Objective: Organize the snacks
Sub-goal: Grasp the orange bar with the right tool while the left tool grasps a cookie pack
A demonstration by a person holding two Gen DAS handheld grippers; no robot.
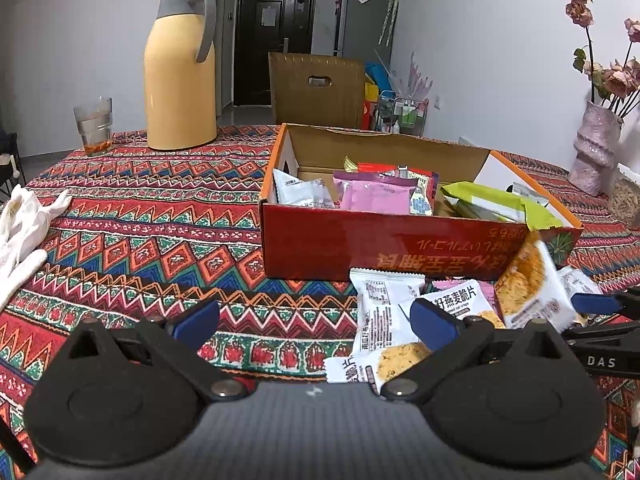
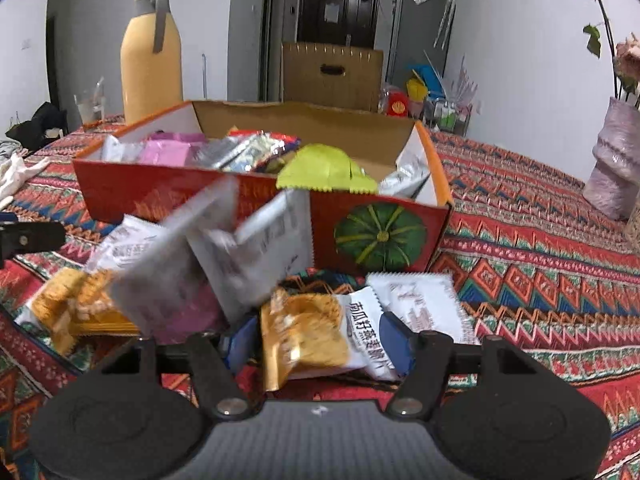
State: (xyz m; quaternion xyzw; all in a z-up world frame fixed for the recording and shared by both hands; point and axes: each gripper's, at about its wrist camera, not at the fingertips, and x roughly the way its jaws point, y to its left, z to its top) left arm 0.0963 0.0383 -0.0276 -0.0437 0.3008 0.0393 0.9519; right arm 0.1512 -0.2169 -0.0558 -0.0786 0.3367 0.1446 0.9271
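A red cardboard box [image 1: 340,240] sits open on the patterned tablecloth with several snack packets inside; it also shows in the right wrist view [image 2: 160,196]. Loose white and orange oat-crisp packets [image 1: 384,312] lie in front of it. My left gripper [image 1: 316,320] is open and empty, low over the cloth left of the pile. My right gripper [image 2: 316,340] is shut on an orange-and-white packet [image 2: 320,340]. Other packets [image 2: 248,248] above it are blurred, tumbling or lifted. In the left wrist view the right gripper [image 1: 592,304] holds a packet [image 1: 528,288] by the box's front right corner.
A yellow thermos [image 1: 180,72] and a glass [image 1: 94,124] stand at the back left. White gloves [image 1: 20,228] lie at the left edge. A pink vase of flowers [image 1: 596,148] stands at the right. A brown carton [image 1: 316,88] stands behind the table.
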